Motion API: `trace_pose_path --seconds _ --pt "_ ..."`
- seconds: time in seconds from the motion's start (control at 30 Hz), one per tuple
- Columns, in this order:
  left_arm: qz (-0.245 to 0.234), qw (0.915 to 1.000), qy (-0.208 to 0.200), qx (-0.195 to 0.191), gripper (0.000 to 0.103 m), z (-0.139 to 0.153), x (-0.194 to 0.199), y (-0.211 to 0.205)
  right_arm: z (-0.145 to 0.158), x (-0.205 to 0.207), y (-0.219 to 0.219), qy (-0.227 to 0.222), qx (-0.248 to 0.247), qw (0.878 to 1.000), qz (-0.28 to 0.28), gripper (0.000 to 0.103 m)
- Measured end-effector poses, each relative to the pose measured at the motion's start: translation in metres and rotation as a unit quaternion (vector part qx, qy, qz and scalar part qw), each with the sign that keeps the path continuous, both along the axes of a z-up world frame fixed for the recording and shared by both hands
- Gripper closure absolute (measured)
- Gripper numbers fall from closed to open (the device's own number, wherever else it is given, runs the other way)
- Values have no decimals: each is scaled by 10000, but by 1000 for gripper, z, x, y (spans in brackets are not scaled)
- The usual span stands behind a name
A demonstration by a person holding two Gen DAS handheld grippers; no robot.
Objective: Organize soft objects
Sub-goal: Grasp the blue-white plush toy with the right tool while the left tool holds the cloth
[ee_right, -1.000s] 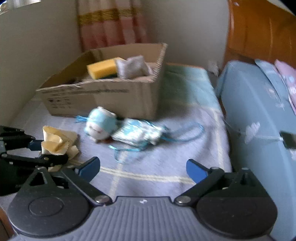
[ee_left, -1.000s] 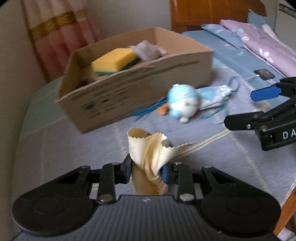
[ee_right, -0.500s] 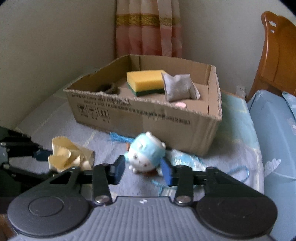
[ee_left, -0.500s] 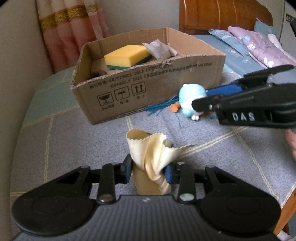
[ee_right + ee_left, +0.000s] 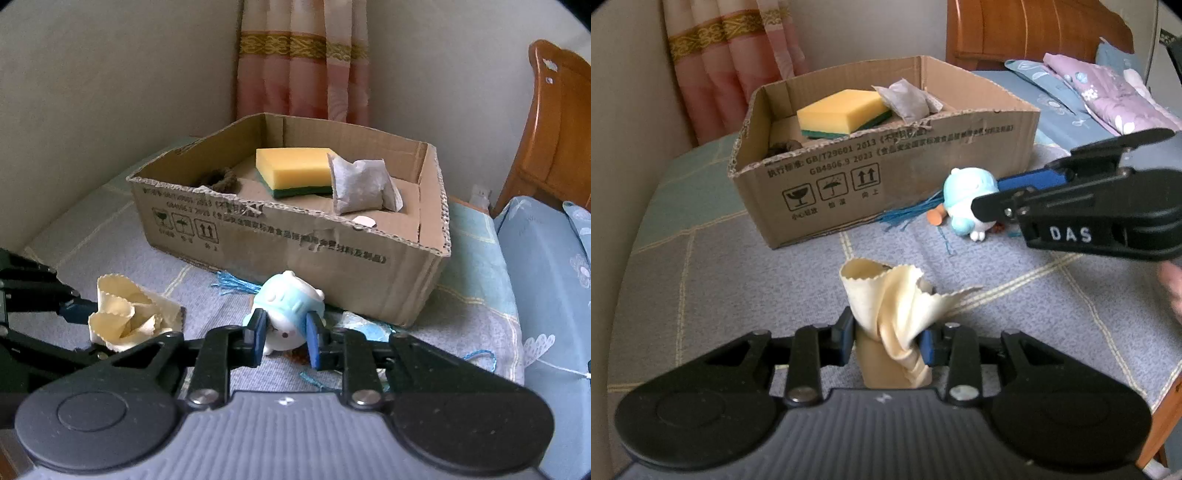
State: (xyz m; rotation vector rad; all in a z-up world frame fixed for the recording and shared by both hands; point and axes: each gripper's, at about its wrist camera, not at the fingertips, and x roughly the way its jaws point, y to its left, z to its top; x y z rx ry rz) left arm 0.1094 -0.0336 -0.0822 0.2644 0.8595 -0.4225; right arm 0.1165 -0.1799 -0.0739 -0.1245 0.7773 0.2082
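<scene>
- Already stowed: a yellow sponge [image 5: 293,165], a grey pouch [image 5: 360,186] and a dark fuzzy item [image 5: 218,180] are seen inside the cardboard box [image 5: 295,242], which stands toward the far edge of the bed cover [image 5: 701,288].
- In hand: a cream cloth [image 5: 894,314] is pinched between the fingers of the left gripper [image 5: 887,341], lifted clear of the cover, near its front edge and short of the box.
- In hand: a blue-and-white plush toy [image 5: 286,308] is clamped by the right gripper [image 5: 283,338], just in front of the box's near wall. Whether it is lifted cannot be told.
- Outstanding: both held items are judged not yet boxed; a patterned blue pouch [image 5: 364,328] and blue string [image 5: 232,286] lie on the cover beside the box.
- Progress is judged past halfway.
- Writing: "GB/T29601 2013" and "GB4806.9 2023" are read on the box wall, with Chinese text and fragile, keep-dry and this-way-up symbols. "DAS" is read on the right gripper's body.
</scene>
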Motion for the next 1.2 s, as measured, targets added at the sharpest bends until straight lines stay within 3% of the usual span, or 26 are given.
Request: trace_pose_path --seconds 0.2,0.27,0.3,0.5,0.57,0.77,1.2 --pt "-6 10000 -1 0 67 0 0 0 4 3 0 -51 37 9999 -109 66" --pt "-3 10000 2 -6 67 0 0 1 5 5 -2 -127 51 9997 -219 46" --pt "-5 10000 6 -14 67 0 0 1 5 7 -3 -145 91 9996 -236 44" --pt "-6 10000 17 -53 67 0 0 2 -2 17 -6 91 343 9990 -255 44" --pt "-5 10000 19 -61 67 0 0 2 -5 17 -4 85 312 9990 -301 54" --pt "19 10000 26 -94 67 0 0 3 -3 10 1 -30 96 9995 -299 65" --pt "-188 9998 -14 9 74 16 -11 -1 31 -19 -7 -128 163 9996 -172 67"
